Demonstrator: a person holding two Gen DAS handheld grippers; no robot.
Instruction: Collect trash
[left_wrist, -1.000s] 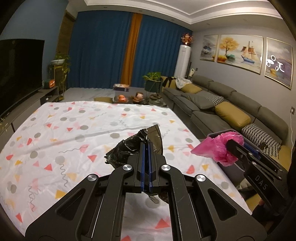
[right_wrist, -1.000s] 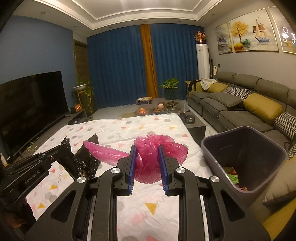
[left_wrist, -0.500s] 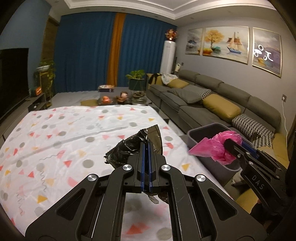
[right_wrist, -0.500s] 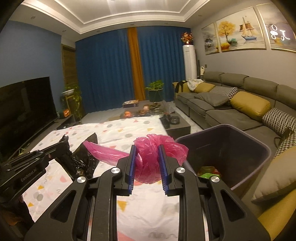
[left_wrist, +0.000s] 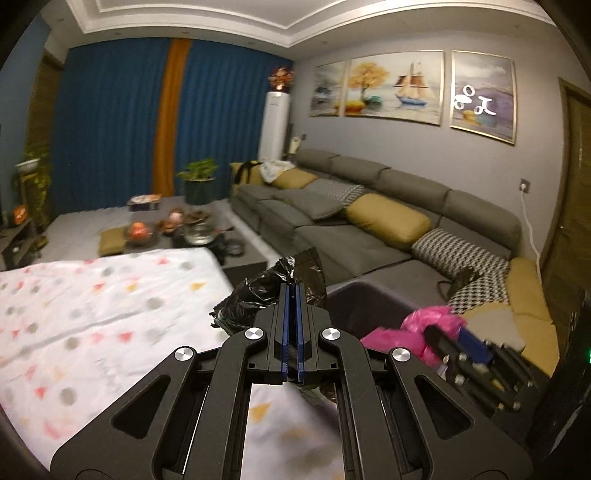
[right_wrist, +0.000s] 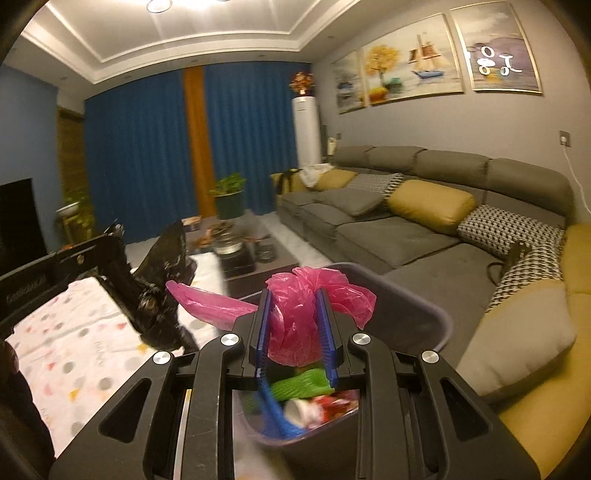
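Left wrist view: my left gripper (left_wrist: 292, 295) pinches the black bag (left_wrist: 258, 291) tight at the patterned table's (left_wrist: 92, 295) edge; rightward, my right gripper (right_wrist: 293, 314) clamps the pink bag (right_wrist: 295, 325) over the grey bin (right_wrist: 424, 317).

Left tool (left_wrist: 292, 295) pinched tight, right tool (right_wrist: 293, 299) partly closed, both angled slightly downward.

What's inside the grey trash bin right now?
In the trash bin: a green ridged piece, a blue plastic item, a white cup and red wrappers. The right claw and its pink plastic bag cover the rest.
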